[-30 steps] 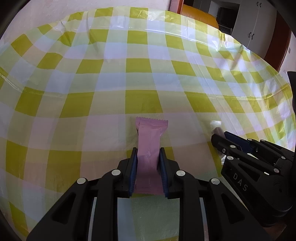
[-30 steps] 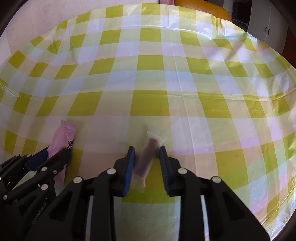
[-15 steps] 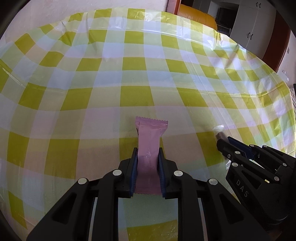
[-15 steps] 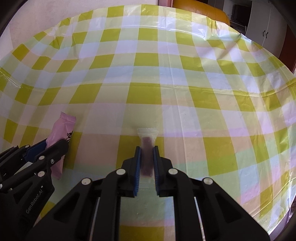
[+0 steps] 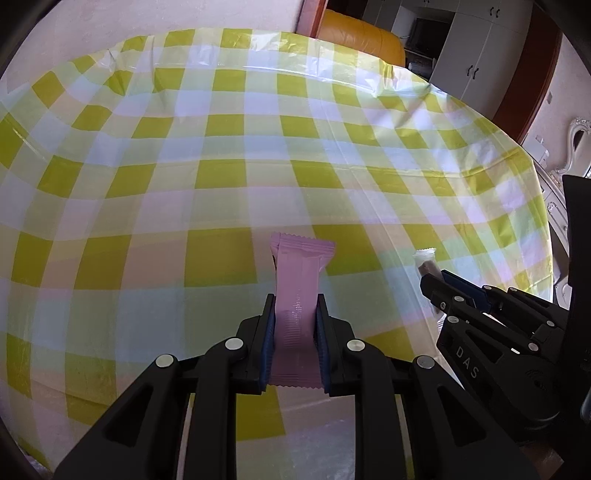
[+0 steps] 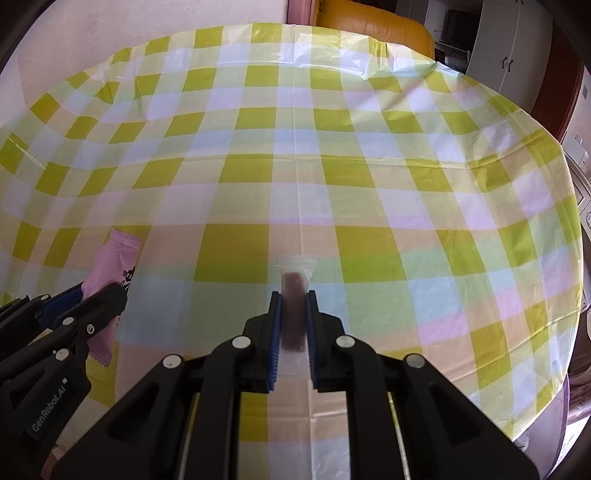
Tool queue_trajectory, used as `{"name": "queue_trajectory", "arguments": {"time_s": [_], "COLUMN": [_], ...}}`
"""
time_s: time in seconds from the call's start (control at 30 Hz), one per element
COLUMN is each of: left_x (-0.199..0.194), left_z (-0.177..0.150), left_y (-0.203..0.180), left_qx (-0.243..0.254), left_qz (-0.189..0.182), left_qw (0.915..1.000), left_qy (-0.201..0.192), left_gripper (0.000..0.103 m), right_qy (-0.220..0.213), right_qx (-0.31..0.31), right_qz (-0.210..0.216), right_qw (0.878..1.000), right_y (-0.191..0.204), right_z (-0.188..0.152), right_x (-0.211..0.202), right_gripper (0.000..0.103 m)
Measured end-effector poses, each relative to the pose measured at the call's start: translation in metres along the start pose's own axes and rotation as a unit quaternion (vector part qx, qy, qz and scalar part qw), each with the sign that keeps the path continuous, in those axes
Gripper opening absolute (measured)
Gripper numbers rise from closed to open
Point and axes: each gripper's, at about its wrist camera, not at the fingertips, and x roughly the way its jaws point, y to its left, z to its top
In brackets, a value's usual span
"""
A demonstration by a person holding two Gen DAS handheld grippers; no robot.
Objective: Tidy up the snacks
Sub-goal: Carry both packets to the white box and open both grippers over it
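The left hand-held gripper (image 5: 294,314) is clamped on a pink snack packet (image 5: 300,280), whose crimped far end sticks up past the blue pads. The right hand-held gripper (image 6: 293,317) is closed tight on a clear wrapper with a dark brown snack (image 6: 293,295). Both hang above the near part of the desk (image 6: 369,177) under a yellow checked cloth, side by side. The cloth stretches bare to its far and right edges, where an orange chair (image 6: 373,22) stands.

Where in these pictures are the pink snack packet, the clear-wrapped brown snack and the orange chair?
pink snack packet (image 5: 298,280): left wrist view, flat middle above the jaws.
clear-wrapped brown snack (image 6: 293,282): right wrist view, brown top end.
orange chair (image 6: 373,22): right wrist view, its padded back.
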Motion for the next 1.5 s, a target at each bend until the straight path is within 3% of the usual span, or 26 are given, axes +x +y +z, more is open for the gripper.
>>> {"name": "queue_trajectory", "arguments": {"time_s": [0.53,0.67,0.97,1.5], "left_x": [-0.047,-0.057,-0.066,-0.05], "left_z": [-0.042,-0.053,-0.086,-0.128], "left_y": [-0.082,-0.105,-0.165,-0.249], "left_qx": [0.049,0.058,0.069,0.083], "left_qz": [-0.07,-0.102,-0.204,-0.273], "left_qw": [0.9964,0.9931,0.9748,0.9458], "left_qy": [-0.002,0.005,0.059,0.154], "left_gripper": [0.019,0.019,0.019,0.019], "right_qy": [-0.012,-0.014,-0.016,0.0], "right_qx": [0.04,0.052,0.08,0.154], "right_qz": [-0.048,-0.063,-0.1,-0.162], "right_qw": [0.998,0.997,0.992,0.975], "right_y": [-0.077,-0.103,-0.156,-0.248], "right_z": [-0.059,-0.078,-0.119,-0.185], "right_x": [-0.072,-0.091,-0.132,-0.165], "right_gripper": [0.013,0.013,0.013,0.013]}}
